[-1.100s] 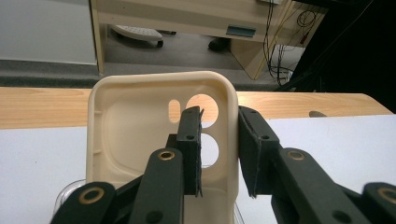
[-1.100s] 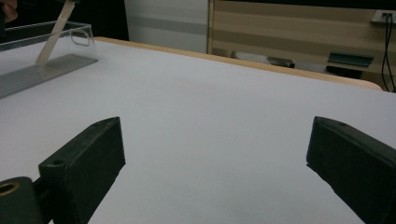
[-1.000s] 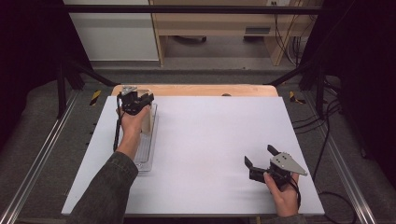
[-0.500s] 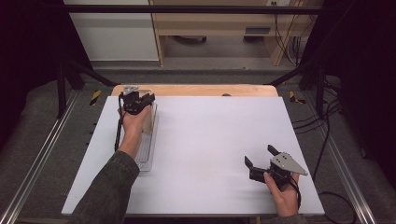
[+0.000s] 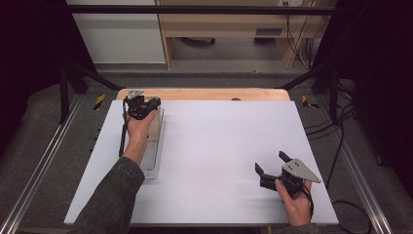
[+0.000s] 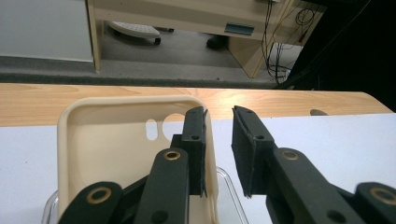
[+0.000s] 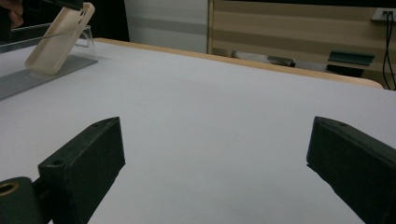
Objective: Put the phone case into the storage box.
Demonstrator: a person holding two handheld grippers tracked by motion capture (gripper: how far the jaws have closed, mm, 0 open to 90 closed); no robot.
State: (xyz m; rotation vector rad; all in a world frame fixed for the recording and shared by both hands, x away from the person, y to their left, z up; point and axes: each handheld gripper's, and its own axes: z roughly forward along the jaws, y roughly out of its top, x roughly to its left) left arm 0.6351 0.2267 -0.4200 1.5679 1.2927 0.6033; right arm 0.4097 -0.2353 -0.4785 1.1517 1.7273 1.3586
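A cream phone case (image 6: pixel 116 140) lies hollow side up in a clear plastic tray (image 5: pixel 151 163) at the table's far left. My left gripper (image 6: pixel 218 112) straddles the case's right wall: one jaw is inside against the wall, the other outside with a visible gap, so the gripper is open. In the high view the left gripper (image 5: pixel 155 102) sits at the far end of the case (image 5: pixel 155 127). From the right gripper view the case (image 7: pixel 58 39) stands tilted, its far end raised off the tray (image 7: pixel 28 79). My right gripper (image 5: pixel 270 163) rests near the front right, wide open and empty (image 7: pixel 217 128).
The white table top (image 5: pixel 219 146) has a wooden strip (image 5: pixel 204 94) along its far edge. Metal rails (image 5: pixel 39 170) run along both sides. Beyond the far edge are a wooden desk (image 5: pixel 229 24) and trailing cables (image 5: pixel 341 122).
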